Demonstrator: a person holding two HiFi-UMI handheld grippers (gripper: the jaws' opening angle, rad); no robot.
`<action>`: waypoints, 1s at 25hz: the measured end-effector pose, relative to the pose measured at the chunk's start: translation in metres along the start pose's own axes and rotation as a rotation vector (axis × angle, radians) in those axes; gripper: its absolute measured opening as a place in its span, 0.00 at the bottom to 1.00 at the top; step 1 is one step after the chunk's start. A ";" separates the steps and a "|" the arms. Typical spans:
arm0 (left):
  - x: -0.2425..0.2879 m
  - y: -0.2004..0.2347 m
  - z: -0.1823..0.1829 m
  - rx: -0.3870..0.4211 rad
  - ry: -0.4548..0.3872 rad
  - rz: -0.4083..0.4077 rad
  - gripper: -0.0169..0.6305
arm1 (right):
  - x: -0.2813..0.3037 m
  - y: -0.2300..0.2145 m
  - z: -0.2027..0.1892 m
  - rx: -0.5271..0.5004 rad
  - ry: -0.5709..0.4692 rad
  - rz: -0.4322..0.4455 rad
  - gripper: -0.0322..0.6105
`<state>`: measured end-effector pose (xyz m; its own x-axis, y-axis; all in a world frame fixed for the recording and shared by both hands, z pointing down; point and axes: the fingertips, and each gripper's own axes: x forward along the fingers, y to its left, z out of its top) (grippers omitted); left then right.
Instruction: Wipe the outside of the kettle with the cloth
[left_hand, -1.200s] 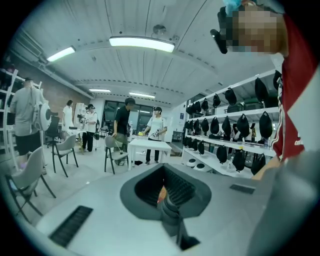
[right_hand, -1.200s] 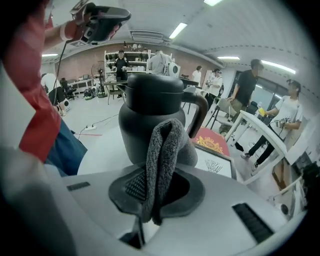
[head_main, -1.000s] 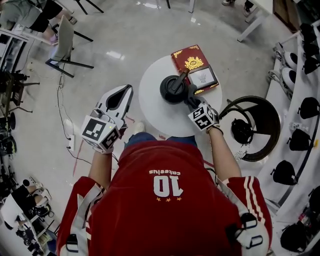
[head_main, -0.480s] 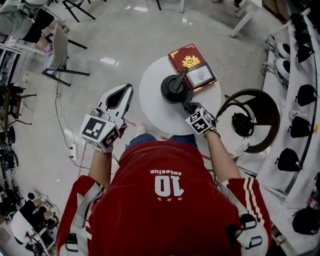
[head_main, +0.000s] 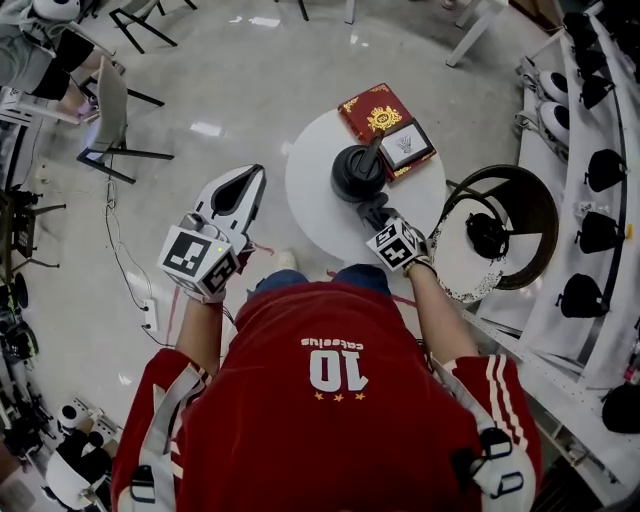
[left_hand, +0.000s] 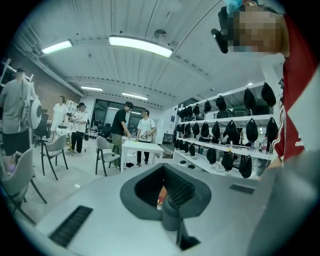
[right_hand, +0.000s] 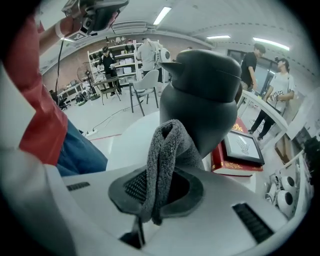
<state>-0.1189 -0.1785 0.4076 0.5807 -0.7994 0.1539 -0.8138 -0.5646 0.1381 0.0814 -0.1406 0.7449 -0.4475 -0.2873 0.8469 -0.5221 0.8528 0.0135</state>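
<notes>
Now right gripper (head_main: 374, 210) clamped on folded grey cloth (right_hand: 162, 155), top of cloth against lower side of dark kettle (head_main: 357, 172). Kettle upright on round white table (head_main: 315, 215), just beside red book (head_main: 372, 112); framed picture (head_main: 405, 146) lies on book. Left gripper (head_main: 250, 185) held off table at left, 2 jaws together, nothing between them.
</notes>
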 end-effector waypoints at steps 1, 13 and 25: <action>-0.003 0.003 0.000 -0.001 -0.001 -0.004 0.03 | 0.001 0.004 0.003 0.003 0.001 -0.002 0.12; -0.038 0.047 -0.005 0.000 0.010 -0.056 0.03 | 0.013 0.025 0.041 0.221 -0.063 -0.100 0.12; -0.067 0.091 -0.013 0.020 0.031 -0.135 0.04 | 0.033 0.031 0.080 0.464 -0.134 -0.278 0.12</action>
<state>-0.2312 -0.1738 0.4222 0.6854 -0.7091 0.1655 -0.7281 -0.6711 0.1398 -0.0081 -0.1586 0.7310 -0.3200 -0.5526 0.7695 -0.8851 0.4640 -0.0349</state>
